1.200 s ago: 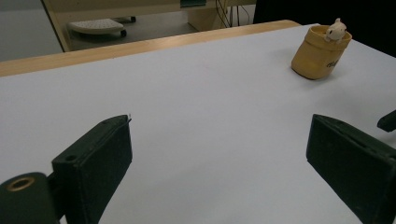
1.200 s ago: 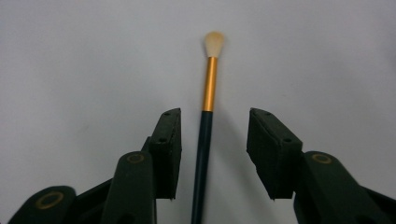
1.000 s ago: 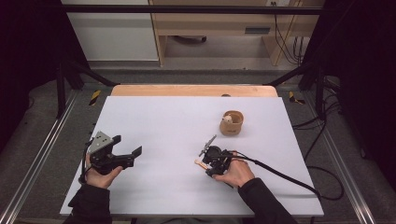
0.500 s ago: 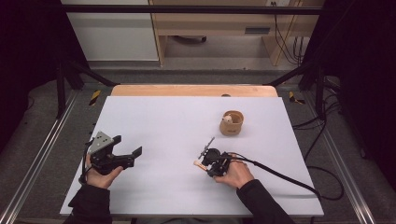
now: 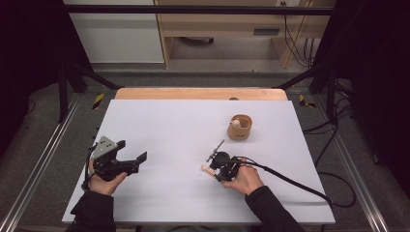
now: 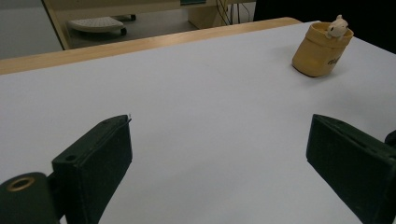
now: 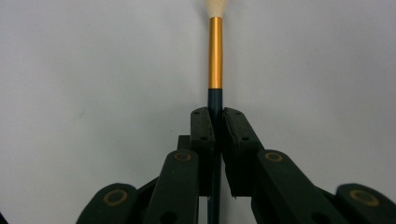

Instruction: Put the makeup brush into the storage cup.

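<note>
A thin brush [image 7: 215, 51] with a dark handle, a gold ferrule and pale bristles lies on the white table [image 5: 183, 130]. My right gripper [image 7: 215, 114] is shut on the dark handle just behind the ferrule, and the bristles point away from the jaws. In the high view the right gripper [image 5: 216, 164] sits low on the table at centre right, with the brush [image 5: 215, 150] sticking out of it. My left gripper [image 5: 131, 151] rests at the left of the table with its jaws wide open and nothing between them; the left gripper [image 6: 219, 158] faces bare table.
A tan cup [image 5: 240, 127] with a small pale figure in it stands beyond the right gripper; the cup [image 6: 321, 49] sits far right in the left gripper view. A wooden strip [image 5: 200, 93] borders the table's far edge. A black cable [image 5: 290, 181] trails right.
Both hands stay where they were. The right gripper's jaws look drawn in tighter around the brush handle.
</note>
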### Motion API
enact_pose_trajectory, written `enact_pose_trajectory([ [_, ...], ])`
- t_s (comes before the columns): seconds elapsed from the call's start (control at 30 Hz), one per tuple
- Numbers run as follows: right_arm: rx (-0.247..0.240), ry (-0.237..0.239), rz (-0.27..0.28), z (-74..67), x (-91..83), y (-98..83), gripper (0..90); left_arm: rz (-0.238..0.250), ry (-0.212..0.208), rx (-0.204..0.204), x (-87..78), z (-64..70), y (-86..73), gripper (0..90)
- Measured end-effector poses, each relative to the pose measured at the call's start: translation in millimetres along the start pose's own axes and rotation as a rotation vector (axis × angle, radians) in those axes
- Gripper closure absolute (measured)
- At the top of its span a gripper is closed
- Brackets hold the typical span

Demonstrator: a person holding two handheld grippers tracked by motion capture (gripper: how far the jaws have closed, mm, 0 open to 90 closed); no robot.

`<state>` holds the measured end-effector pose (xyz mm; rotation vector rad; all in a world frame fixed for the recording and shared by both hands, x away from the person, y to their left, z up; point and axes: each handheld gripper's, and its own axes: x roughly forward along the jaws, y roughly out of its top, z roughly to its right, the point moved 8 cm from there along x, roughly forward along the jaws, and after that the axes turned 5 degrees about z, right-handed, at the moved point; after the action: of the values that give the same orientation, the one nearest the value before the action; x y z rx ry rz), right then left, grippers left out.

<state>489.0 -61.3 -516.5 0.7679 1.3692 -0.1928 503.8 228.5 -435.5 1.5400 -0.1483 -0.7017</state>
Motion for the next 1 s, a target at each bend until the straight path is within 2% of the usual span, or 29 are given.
enact_pose_trajectory([
  [0.3, 0.015, -0.007, 0.067, 4.9, -15.1, 6.4, 83.4, -0.001, 0.0, 0.0, 0.1, -0.1, -0.1, 6.4],
  [0.43, 0.032, -0.004, 0.119, 6.4, -22.9, 10.5, 83.3, -0.001, 0.0, 0.0, 0.2, -0.1, -0.3, 6.4],
  [0.53, 0.042, -0.02, 0.168, 10.3, -29.7, 14.2, 83.3, 0.0, 0.0, -0.001, 0.0, -0.3, -0.2, 6.4],
  [0.57, 0.06, -0.026, 0.212, 12.6, -35.9, 17.4, 83.3, 0.0, 0.001, -0.001, -0.1, -0.4, -0.2, 6.4],
  [0.63, 0.068, -0.025, 0.227, 12.7, -38.2, 18.5, 83.3, 0.0, 0.001, -0.001, -0.2, -0.5, -0.3, 6.4],
  [0.7, 0.077, -0.036, 0.288, 16.0, -47.3, 22.2, 83.3, -0.001, 0.002, 0.001, -0.1, -0.6, -0.5, 6.3],
  [0.73, 0.077, -0.036, 0.288, 16.0, -47.3, 22.2, 83.3, -0.001, 0.002, 0.001, -0.1, -0.6, -0.5, 6.3],
  [0.87, 0.107, -0.052, 0.386, 22.1, -63.7, 26.0, 83.3, 0.01, -0.002, 0.007, -1.1, -0.2, 0.3, 6.1],
  [0.9, 0.107, -0.052, 0.386, 22.1, -63.7, 26.0, 83.3, 0.014, -0.002, 0.009, -1.3, -0.1, 0.6, 6.1],
  [0.93, 0.122, -0.052, 0.435, 25.4, -71.4, 27.0, 83.3, 0.015, -0.002, 0.01, -1.6, 0.0, 0.8, 6.0],
  [1.0, 0.124, -0.05, 0.452, 26.8, -74.1, 27.2, 83.3, 0.017, -0.002, 0.012, -1.9, -0.1, 0.8, 6.0],
])
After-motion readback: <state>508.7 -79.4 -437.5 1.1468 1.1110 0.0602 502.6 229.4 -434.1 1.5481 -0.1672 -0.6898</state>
